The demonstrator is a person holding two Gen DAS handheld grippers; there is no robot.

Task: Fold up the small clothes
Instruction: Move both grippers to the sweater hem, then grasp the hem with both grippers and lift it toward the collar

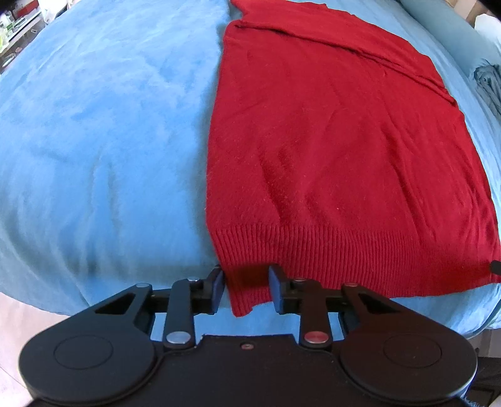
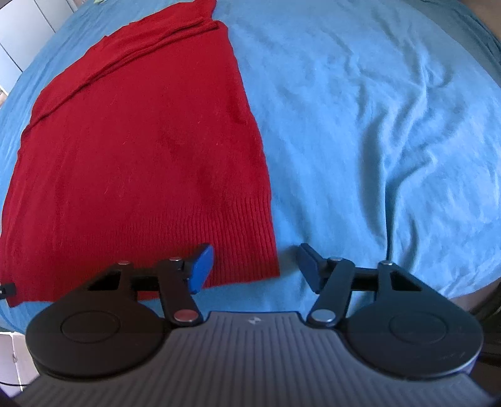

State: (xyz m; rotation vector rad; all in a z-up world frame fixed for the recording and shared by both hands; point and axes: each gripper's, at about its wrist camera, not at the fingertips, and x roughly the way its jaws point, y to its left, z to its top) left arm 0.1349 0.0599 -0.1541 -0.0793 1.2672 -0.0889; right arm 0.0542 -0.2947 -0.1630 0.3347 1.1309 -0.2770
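Note:
A red knitted sweater (image 1: 328,141) lies flat on the blue bed sheet (image 1: 109,125), its ribbed hem towards me and its sleeves folded in at the far end. My left gripper (image 1: 245,288) straddles the hem's left corner, which droops over the bed's edge. Its jaws stand narrow with the cloth between them, and I see no pinch. In the right wrist view the sweater (image 2: 141,156) fills the left half. My right gripper (image 2: 255,269) is open wide over the hem's right corner, one finger above the knit, the other above the sheet (image 2: 375,125).
A pale blue pillow (image 1: 454,28) and a folded grey-blue cloth (image 1: 488,84) lie at the far right of the bed. A cluttered shelf (image 1: 18,28) stands beyond the bed's left side and white cupboard doors (image 2: 25,31) behind it. The bed's edge is just under both grippers.

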